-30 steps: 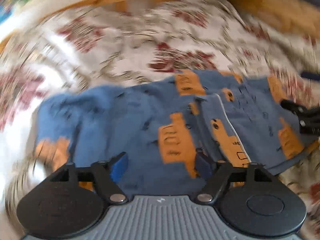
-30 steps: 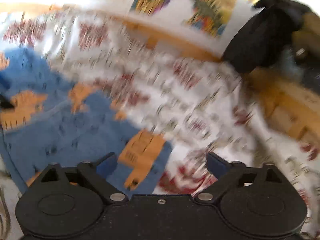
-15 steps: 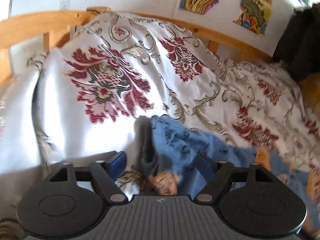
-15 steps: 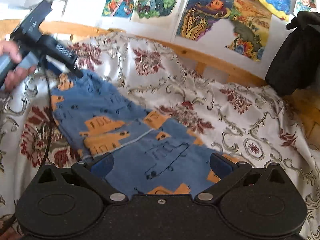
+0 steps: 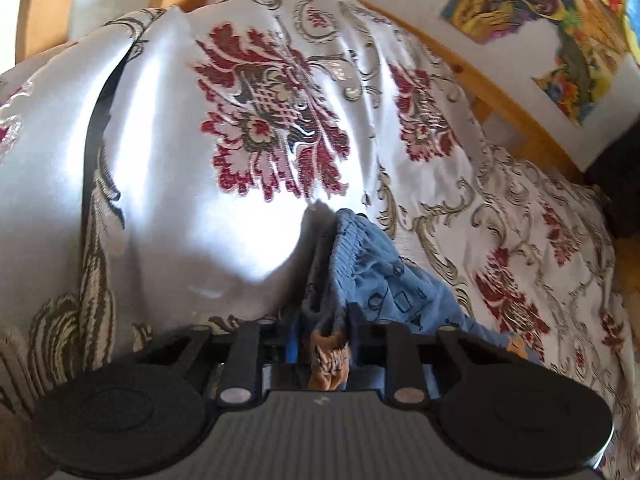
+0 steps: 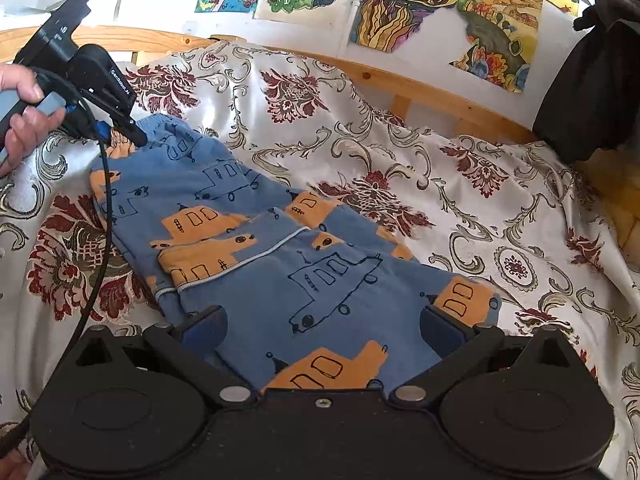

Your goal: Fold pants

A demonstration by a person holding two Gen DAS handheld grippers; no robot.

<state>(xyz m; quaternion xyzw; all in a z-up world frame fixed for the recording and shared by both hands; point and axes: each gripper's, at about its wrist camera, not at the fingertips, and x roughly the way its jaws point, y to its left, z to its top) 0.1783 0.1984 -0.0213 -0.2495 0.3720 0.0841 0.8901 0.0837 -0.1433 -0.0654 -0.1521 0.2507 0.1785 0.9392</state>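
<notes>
Taking the pants [image 6: 256, 240] as the landmark: they lie spread on the bed [image 6: 460, 184], blue with orange houses and line-drawn boats, running from the upper left toward the lower middle of the right wrist view.

At their far left end, a hand [image 6: 20, 116] grips the handle of the left claw [image 6: 120, 136], whose fingers are pinched tight on the waistband corner. The left wrist view shows this from close up: the left claw [image 5: 326, 344] is nearly closed, with a bunched fold of blue and orange cloth clamped between its pads, and the ribbed waistband of the pants [image 5: 384, 280] rises just ahead of it. A black cable [image 6: 102, 216] hangs from that claw across the pants' left edge.

At the pants' near end, the right claw [image 6: 324, 332] stands wide apart, one finger on each side of the cloth, gripping nothing.

Beyond the pants, the floral bedspread [image 6: 360, 140] reaches a wooden bed rail [image 6: 420, 88], with drawings [image 6: 440, 16] on the wall above. Far right of the pants hangs a dark garment [image 6: 592, 80].
</notes>
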